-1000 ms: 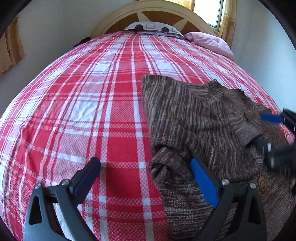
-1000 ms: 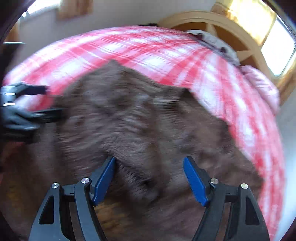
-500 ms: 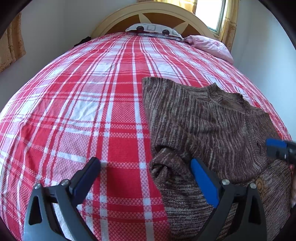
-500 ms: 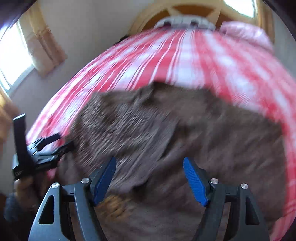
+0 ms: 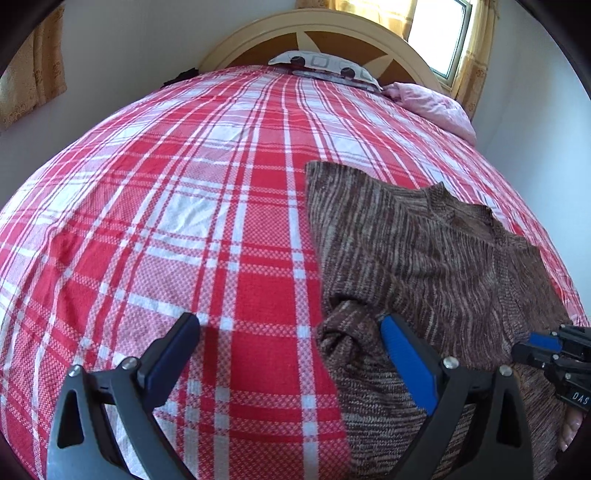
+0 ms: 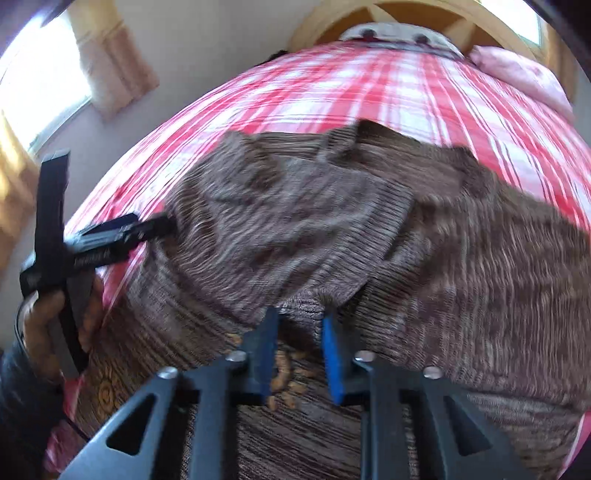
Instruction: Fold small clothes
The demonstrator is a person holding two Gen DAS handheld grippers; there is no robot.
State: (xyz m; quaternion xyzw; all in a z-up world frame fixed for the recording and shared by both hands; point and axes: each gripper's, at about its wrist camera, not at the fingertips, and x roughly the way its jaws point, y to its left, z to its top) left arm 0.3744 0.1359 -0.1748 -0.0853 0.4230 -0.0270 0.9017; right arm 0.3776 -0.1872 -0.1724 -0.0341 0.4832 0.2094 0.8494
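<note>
A brown striped knit sweater [image 5: 417, 251] lies on the red and white plaid bed [image 5: 184, 221], both sleeves folded in over its body. My left gripper [image 5: 291, 354] is open, low over the bed at the sweater's left edge, one finger over the crumpled left sleeve end. In the right wrist view the sweater [image 6: 332, 229] fills the middle. My right gripper [image 6: 299, 354] has its jaws narrowed to a small gap over the cuff of the folded right sleeve, with knit fabric between them; the frame is blurred. The left gripper also shows there [image 6: 147, 229].
A wooden headboard [image 5: 332, 33] with a patterned pillow [image 5: 325, 66] and a pink pillow [image 5: 432, 103] stands at the far end. Walls and curtained windows flank the bed. The right gripper shows at the left wrist view's right edge [image 5: 554, 354].
My right gripper has drawn back toward the sweater's hem and its jaws have closed from wide open to a narrow gap. The left gripper stays open in place.
</note>
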